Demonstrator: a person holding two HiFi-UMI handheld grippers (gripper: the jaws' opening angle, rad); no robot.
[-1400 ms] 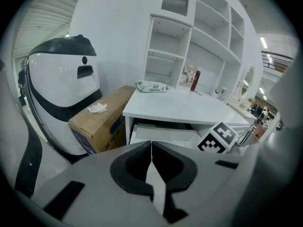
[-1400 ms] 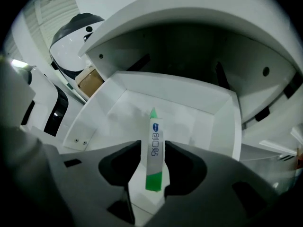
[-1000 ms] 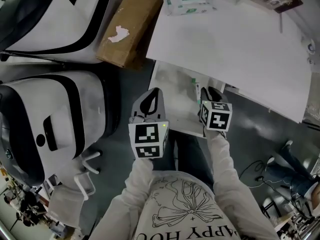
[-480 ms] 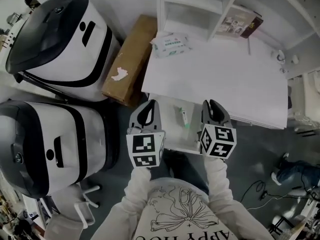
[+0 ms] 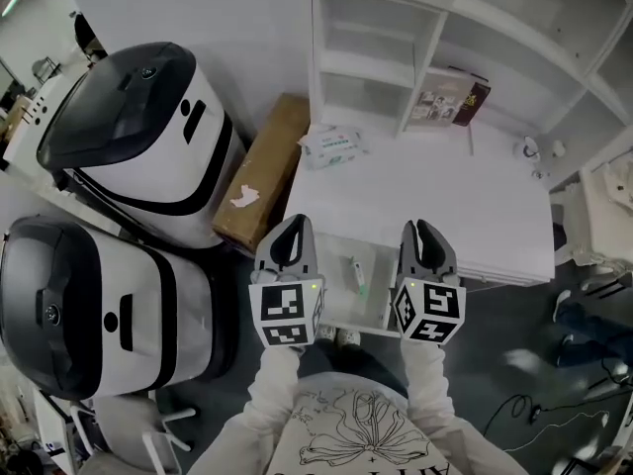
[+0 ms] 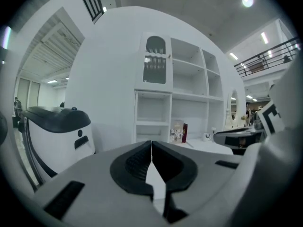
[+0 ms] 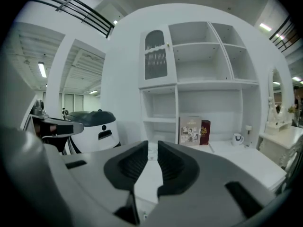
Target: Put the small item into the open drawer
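Down at the lower centre of the head view, both grippers hang side by side over the open drawer (image 5: pixel 381 290), which juts out from under the front edge of the white desk (image 5: pixel 445 201). And there's the small item (image 5: pixel 357 275), a slim tube with a touch of green, lying inside that drawer, right between the two tools and touched by neither. Left gripper (image 5: pixel 294 228): clenched, its dark pads meeting at the tips in the left gripper view, nothing caught between them. Right gripper (image 5: pixel 426 230): a narrow gap shows between its pads in the right gripper view and the jaws are closing, with nothing in that gap either, just the desk top seen beyond. Up on the desk, toward its upper left corner, sits a pack of wipes (image 5: pixel 332 146), and a couple of books (image 5: pixel 450 97) stand in the white shelf unit (image 5: pixel 366 43) at the top of the frame. Left of the desk a cardboard box (image 5: pixel 265 171) lies flat on the floor, and two big white-and-black machines (image 5: pixel 129 137) fill the left side of the picture.
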